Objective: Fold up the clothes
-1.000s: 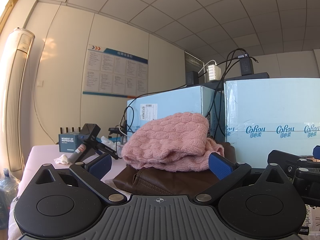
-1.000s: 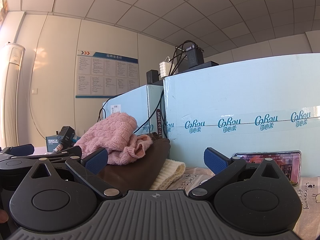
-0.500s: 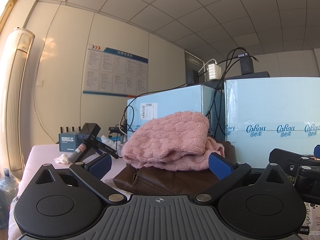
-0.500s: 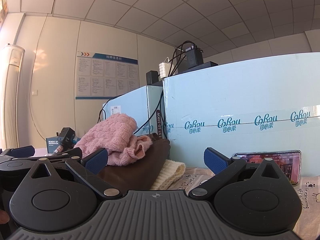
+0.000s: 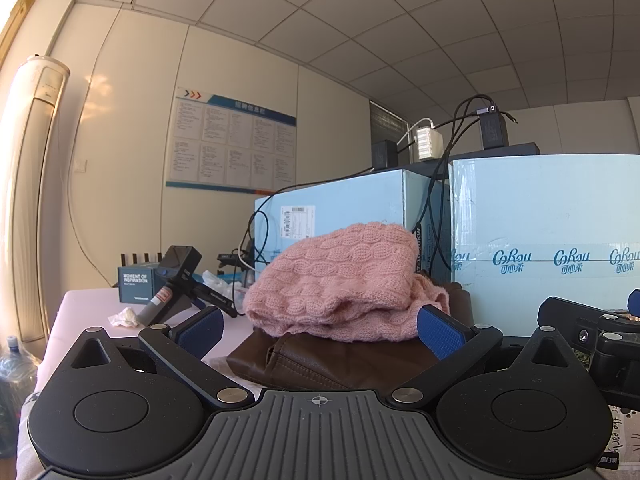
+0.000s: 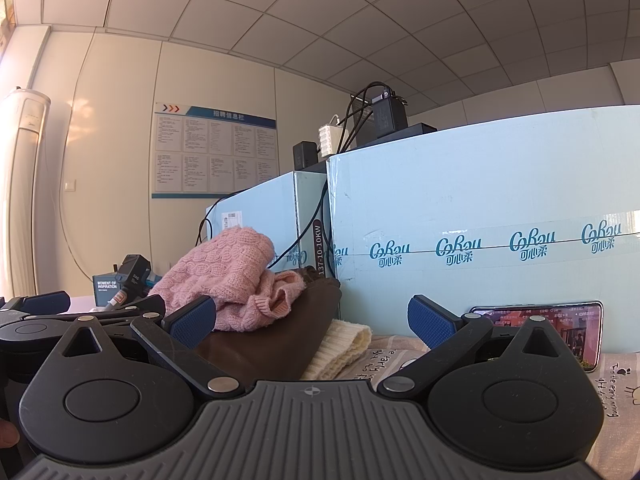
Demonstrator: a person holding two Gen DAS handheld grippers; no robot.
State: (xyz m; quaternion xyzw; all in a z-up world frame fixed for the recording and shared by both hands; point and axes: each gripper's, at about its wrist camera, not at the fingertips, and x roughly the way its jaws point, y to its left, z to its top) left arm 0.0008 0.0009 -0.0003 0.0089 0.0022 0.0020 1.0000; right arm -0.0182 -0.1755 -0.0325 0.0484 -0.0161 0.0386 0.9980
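Note:
A pink cable-knit sweater [image 5: 340, 280] lies bunched on top of a brown leather garment [image 5: 332, 360] on the table. It also shows in the right wrist view [image 6: 228, 272], on the brown garment [image 6: 272, 344], with a cream knit piece [image 6: 340, 344] beside it. My left gripper [image 5: 320, 330] is open and empty, low, just in front of the pile. My right gripper [image 6: 312, 318] is open and empty, to the right of the pile, and appears at the right edge of the left wrist view [image 5: 592, 336].
Two pale blue cartons [image 5: 548, 240] [image 6: 480, 220] stand close behind the clothes, with chargers and cables [image 5: 460, 136] on top. A phone [image 6: 560, 328] leans on the right carton. A handheld device [image 5: 180, 280], a small box [image 5: 136, 284] and tissue [image 5: 124, 316] lie left.

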